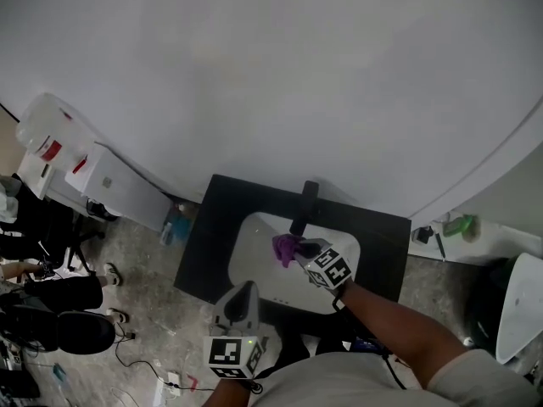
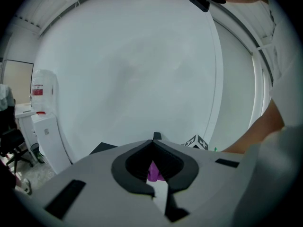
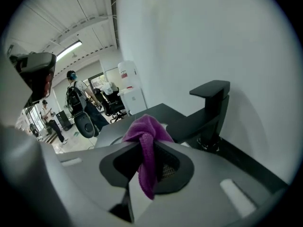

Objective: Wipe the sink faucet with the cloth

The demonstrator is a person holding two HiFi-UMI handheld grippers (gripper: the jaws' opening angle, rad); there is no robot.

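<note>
Over the white sink set in a black counter, the right gripper has its jaws clenched on a purple cloth, which bunches above the jaws and hangs down between them. The cloth sits just beside the spout end of the black faucet; neither view confirms contact. The left gripper hangs at the near edge of the sink, apart from the faucet, its jaws pressed together at the tips with nothing held.

Assessment: the cloth is picked up and positioned at the fixture. Wiping appears to be at or near its start, so the spout, upright body and top lever are all judged outstanding. No streaks or residue can be made out on the faucet.
</note>
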